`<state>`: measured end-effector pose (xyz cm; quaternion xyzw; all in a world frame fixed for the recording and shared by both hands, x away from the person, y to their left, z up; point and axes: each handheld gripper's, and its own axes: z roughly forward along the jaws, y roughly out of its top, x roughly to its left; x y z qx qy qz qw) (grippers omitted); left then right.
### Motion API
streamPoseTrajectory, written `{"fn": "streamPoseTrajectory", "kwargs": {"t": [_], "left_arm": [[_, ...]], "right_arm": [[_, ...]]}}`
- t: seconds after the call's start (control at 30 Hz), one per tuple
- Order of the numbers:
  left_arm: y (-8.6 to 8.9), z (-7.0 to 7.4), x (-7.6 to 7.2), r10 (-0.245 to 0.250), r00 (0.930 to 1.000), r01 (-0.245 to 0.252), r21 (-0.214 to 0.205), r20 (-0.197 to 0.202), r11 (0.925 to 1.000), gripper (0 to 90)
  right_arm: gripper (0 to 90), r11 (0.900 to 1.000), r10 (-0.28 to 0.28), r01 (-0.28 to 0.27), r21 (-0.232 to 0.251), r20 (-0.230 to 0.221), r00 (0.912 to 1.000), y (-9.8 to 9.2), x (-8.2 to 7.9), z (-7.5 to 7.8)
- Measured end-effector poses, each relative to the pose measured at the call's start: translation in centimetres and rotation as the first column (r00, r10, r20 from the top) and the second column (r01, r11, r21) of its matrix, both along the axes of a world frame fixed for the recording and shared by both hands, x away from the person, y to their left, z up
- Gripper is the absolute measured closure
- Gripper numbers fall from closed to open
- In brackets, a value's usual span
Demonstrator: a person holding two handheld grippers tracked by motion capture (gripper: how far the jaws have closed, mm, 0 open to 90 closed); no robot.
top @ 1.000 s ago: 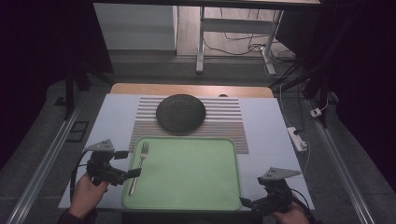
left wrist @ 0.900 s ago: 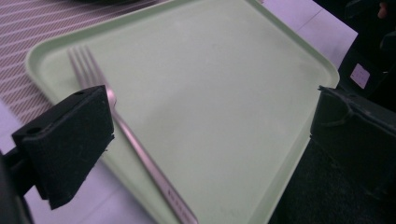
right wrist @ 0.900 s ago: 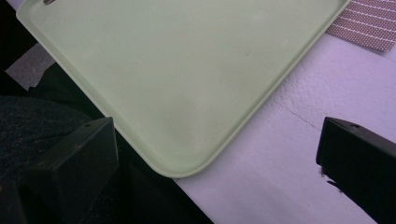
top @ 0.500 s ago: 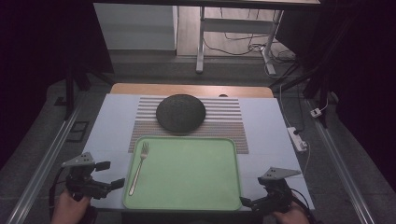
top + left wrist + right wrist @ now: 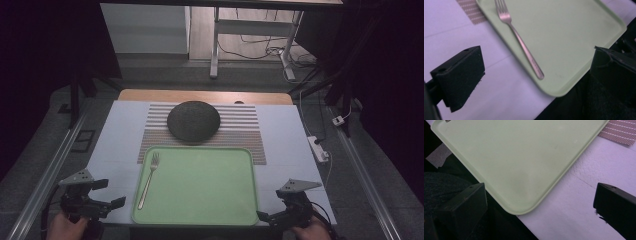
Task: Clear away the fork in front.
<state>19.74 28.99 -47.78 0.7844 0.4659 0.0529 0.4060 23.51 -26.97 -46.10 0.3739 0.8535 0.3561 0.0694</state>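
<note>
- I have the left gripper (image 5: 107, 194) at the near left corner of the table, off the tray's left edge, with its jaws spread wide and nothing between them.
- In the left gripper view, the fork (image 5: 520, 41) lies between my two black jaws but farther off, untouched by either one.
- The fork (image 5: 148, 179) rests flat inside the green tray (image 5: 210, 200), along its left side, tines pointing toward the far edge of the table and handle toward me.
- The fork's handle end sits close to the tray's near left rim (image 5: 564, 92), as the left gripper view shows.
- My right gripper (image 5: 267, 216) sits at the near right corner of the tray, jaws also parted and holding nothing.
- In the right gripper view, the tray's rounded corner (image 5: 524, 211) lies between the two jaws, with the white table surface (image 5: 574, 220) beside it; I can't tell whether either jaw touches the tray.
- Beyond the tray, a dark round bowl-like object (image 5: 193, 121) stands on a striped mat (image 5: 240, 132), well apart from both grippers.
- The tray overlaps the mat's near edge.
</note>
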Motion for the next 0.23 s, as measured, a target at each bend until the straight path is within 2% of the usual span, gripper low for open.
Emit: {"fn": "streamPoseTrajectory", "kwargs": {"t": [0.1,0.23], "left_arm": [[0.08,-0.06,-0.11,0.006,0.9999,-0.005,0.021,-0.016,0.9998,0.0],[-0.03,0.01,0.03,0.008,0.9997,-0.008,0.023,-0.022,0.9997,0.0]], "right_arm": [[0.0,1.0000,0.000,0.000,-0.005,-0.004,1.0000,0.03,0.04,0.00],[0.0,0.9999,0.000,0.000,-0.012,-0.003,1.0000,0.02,0.06,-0.06]]}}
